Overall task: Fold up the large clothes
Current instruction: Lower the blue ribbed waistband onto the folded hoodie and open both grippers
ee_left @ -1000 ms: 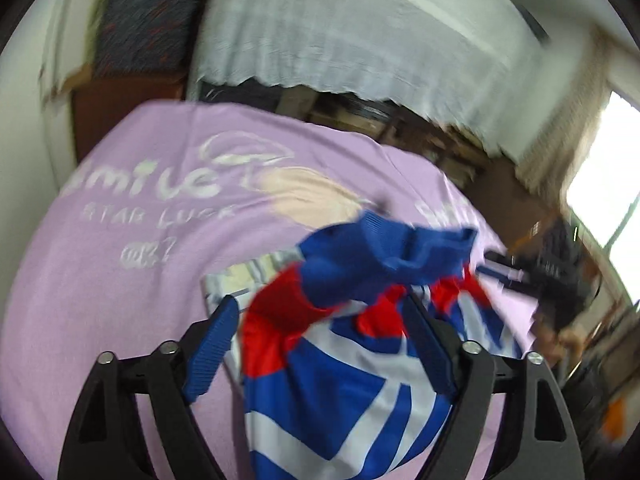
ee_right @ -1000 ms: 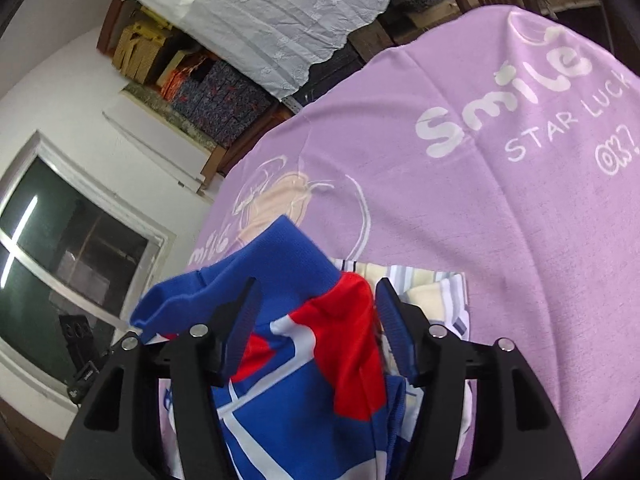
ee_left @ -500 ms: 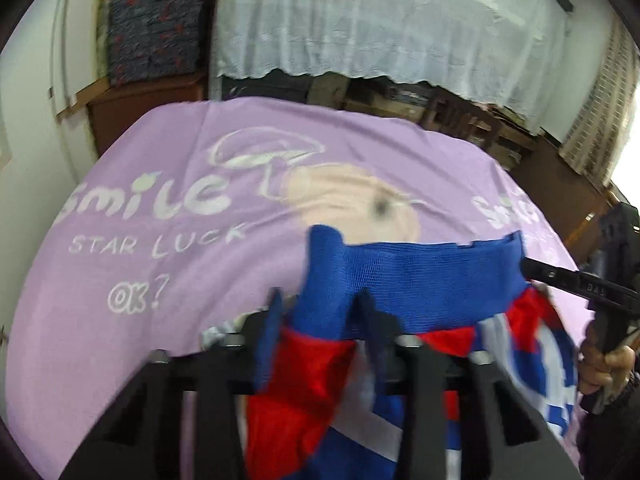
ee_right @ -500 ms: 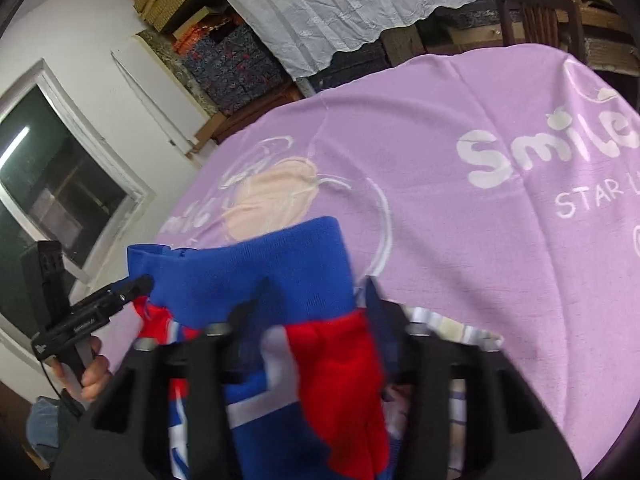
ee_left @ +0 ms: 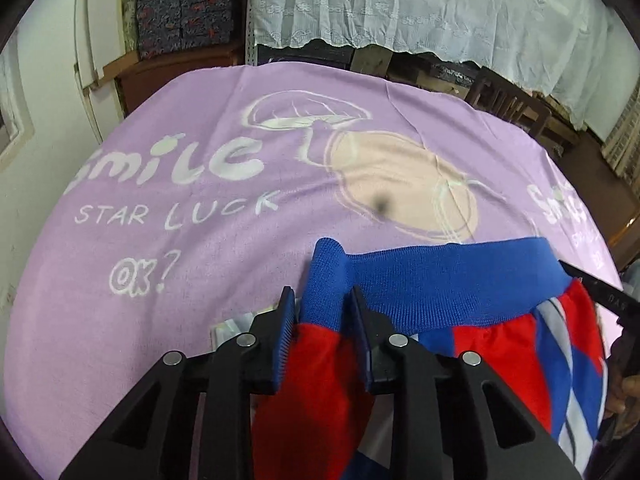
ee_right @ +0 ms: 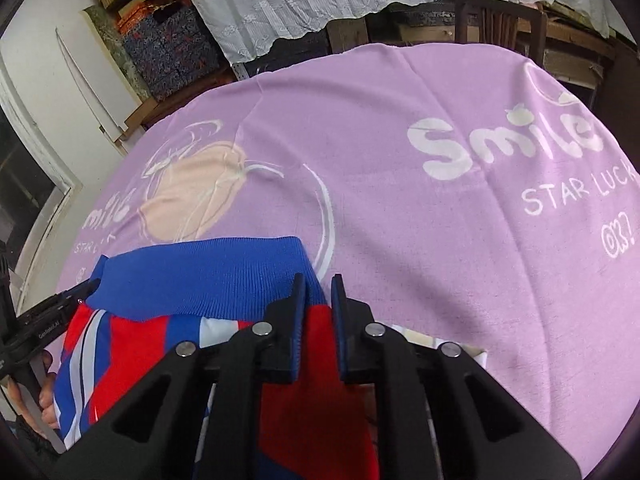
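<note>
- Grip is the news: a second ago both tools stood wide over a bunched sweater (ee_left: 500, 364); now each has closed on it.
- The left tool (ee_left: 320, 295) has its blue pads nearly together on the sweater's corner. Its jaws are easing open slightly at this moment, with the knit between them and touching both pads.
- The right tool (ee_right: 318, 285) is narrower yet and pinches the opposite corner, with red knit bulging below its pads.
- The blue band (ee_left: 448, 284) that was crumpled now runs in a straight, taut line from one tool to the other. In the left tool's view it stretches out toward 3 o'clock, where the tip of the other tool meets it.
- I'd judge this means the pick-up is done and the edge is spread. The sweater looks ready to be laid flat on the bench, and no fold has been made yet.
- The sweater hangs from the tools at the near edge of the bench, at 6 o'clock on the purple cloth (ee_left: 192, 248). The bare cloth lies beyond it toward 12 o'clock.
- Count: two tools, both gripping.
- Count: one sweater, in blue, red and white.
- Count: one purple cloth over the bench, with a "Smile" print toward each side.
- Count: one pale striped piece (ee_left: 230, 325) peeking out under the sweater. Whether more lie beneath it I cannot tell.
- Count: one lace curtain (ee_left: 400, 8) at 12 o'clock and one wooden chair (ee_right: 500, 12) behind the bench.
</note>
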`<state>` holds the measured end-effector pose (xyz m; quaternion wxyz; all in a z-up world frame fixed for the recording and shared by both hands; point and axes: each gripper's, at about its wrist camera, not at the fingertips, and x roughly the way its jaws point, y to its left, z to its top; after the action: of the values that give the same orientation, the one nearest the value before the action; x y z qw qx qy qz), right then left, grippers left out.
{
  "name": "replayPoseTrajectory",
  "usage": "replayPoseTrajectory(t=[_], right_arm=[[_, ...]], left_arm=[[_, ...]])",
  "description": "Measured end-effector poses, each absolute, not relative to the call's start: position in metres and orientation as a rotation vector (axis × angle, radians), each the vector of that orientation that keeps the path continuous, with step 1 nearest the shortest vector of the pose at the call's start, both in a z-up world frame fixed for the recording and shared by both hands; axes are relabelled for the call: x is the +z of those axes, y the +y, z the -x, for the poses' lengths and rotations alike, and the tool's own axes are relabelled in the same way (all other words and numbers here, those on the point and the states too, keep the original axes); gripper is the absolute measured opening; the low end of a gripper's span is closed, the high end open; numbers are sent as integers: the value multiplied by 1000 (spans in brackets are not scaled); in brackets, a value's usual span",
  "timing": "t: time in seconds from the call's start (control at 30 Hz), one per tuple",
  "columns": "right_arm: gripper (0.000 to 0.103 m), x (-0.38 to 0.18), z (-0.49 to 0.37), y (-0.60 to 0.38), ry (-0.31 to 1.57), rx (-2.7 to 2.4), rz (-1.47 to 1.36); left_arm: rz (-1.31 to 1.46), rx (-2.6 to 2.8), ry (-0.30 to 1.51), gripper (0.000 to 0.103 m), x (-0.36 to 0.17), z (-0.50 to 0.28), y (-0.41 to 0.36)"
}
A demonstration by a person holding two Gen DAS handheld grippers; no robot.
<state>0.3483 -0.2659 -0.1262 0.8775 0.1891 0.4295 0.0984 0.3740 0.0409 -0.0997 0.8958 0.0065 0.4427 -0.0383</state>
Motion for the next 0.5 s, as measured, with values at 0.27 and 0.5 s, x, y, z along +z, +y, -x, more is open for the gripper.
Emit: replayPoseTrajectory(t=[0.27,0.5], right_arm=[[25,-82,-316,-280,733,253,-510],[25,-65,-304,-207,759,423,-443]], left_arm=[[10,-114,782,33,-44,-332,25],[-133,-186,774,48,-56,-319,-51]])
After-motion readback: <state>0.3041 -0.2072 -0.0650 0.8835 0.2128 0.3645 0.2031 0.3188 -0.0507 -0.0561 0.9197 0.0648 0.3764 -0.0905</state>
